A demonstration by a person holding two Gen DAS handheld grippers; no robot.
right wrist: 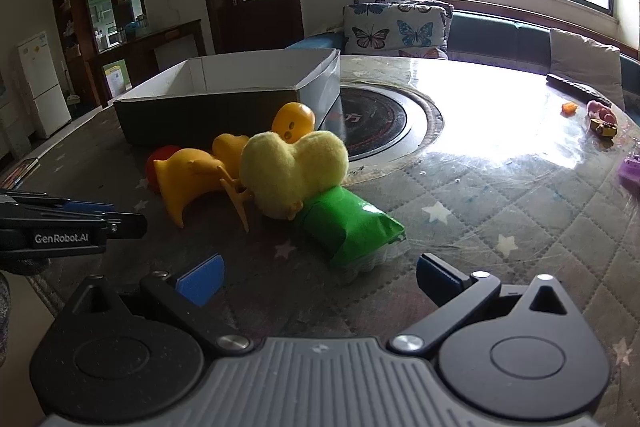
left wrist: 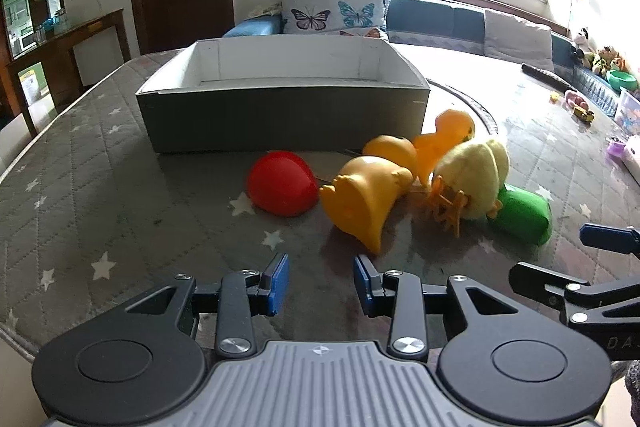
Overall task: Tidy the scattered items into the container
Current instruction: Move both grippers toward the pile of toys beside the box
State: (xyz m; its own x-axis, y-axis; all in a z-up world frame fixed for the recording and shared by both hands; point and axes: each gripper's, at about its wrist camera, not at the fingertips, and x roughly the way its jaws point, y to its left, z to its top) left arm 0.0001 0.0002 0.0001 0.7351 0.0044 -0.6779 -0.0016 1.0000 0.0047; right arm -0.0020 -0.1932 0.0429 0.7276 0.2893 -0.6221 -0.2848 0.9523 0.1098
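Observation:
A dark box with a white inside (left wrist: 280, 115) stands empty at the back of the quilted table; it also shows in the right wrist view (right wrist: 224, 103). In front of it lie a red ball (left wrist: 280, 183), orange plastic toys (left wrist: 368, 195), a yellow plush toy (left wrist: 472, 171) and a green packet (left wrist: 520, 213). My left gripper (left wrist: 322, 283) is open and empty, just short of the orange toy. My right gripper (right wrist: 320, 279) is open wide and empty, just short of the green packet (right wrist: 352, 227), with the plush (right wrist: 292, 171) behind it.
A round black hotplate (right wrist: 376, 123) is set in the table right of the box. Small toys (right wrist: 600, 121) and a remote (right wrist: 576, 89) lie at the far right edge. A sofa with butterfly cushions (left wrist: 332, 9) stands behind the table.

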